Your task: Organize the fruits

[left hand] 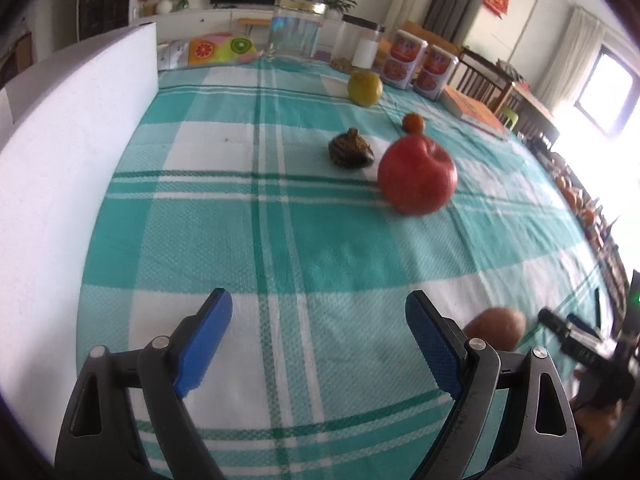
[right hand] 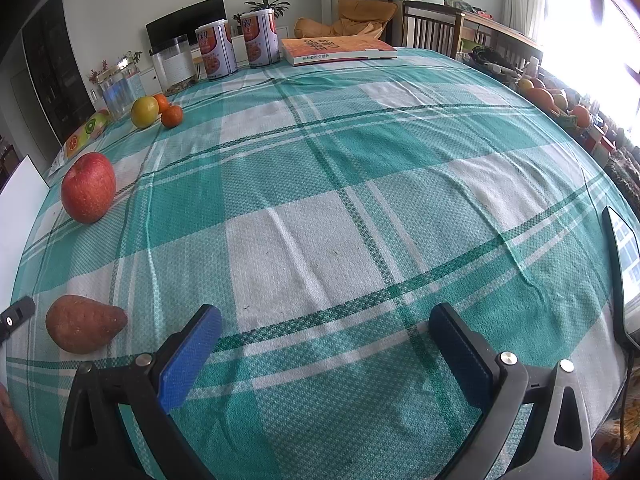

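Note:
A red apple (left hand: 417,176) lies on the green checked tablecloth (left hand: 280,240), ahead and right of my open, empty left gripper (left hand: 319,312). Beyond it lie a dark brown lumpy item (left hand: 351,148), a small orange (left hand: 413,122) and a yellow-green fruit (left hand: 364,87). A brown sweet potato (left hand: 496,327) lies just right of the left gripper's right finger. In the right wrist view my right gripper (right hand: 326,326) is open and empty over the cloth (right hand: 340,200); the sweet potato (right hand: 82,323) lies to its left, the apple (right hand: 88,192) farther left, the yellow-green fruit (right hand: 145,111) and two oranges (right hand: 172,115) at the back left.
A white foam board (left hand: 76,168) stands along the table's left side. Glass jars (left hand: 296,28), two printed cans (left hand: 420,64), a fruit-printed packet (left hand: 220,49) and a book (right hand: 336,50) line the far edge. A phone (right hand: 624,272) lies at the right edge. Chairs and more fruit stand beyond.

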Motion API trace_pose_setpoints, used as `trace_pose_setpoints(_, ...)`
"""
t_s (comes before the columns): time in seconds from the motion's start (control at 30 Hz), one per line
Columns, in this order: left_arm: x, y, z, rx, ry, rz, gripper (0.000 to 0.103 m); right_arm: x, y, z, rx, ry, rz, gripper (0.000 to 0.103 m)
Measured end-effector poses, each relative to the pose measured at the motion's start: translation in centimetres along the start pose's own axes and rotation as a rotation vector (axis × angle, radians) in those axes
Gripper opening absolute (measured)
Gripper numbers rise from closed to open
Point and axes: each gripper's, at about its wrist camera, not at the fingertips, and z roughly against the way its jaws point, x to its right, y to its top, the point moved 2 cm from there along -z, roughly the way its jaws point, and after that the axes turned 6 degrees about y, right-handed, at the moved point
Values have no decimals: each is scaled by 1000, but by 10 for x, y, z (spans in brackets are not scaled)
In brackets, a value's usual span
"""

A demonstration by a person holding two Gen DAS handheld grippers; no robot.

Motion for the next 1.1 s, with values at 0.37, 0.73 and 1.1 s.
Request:
trace_pose_setpoints(0.37, 36, 124, -80, -189, -75, 89, 87, 0, 0, 0, 0, 1, 0, 103)
trace_pose_setpoints(0.73, 42, 124, -116, -309, 9, 23, 44, 0, 0, 0, 0, 2, 1, 103)
trace_pose_setpoints(1.1, 25, 114, -96, -246, 53, -19, 37, 0, 0, 0, 0, 2, 1, 103)
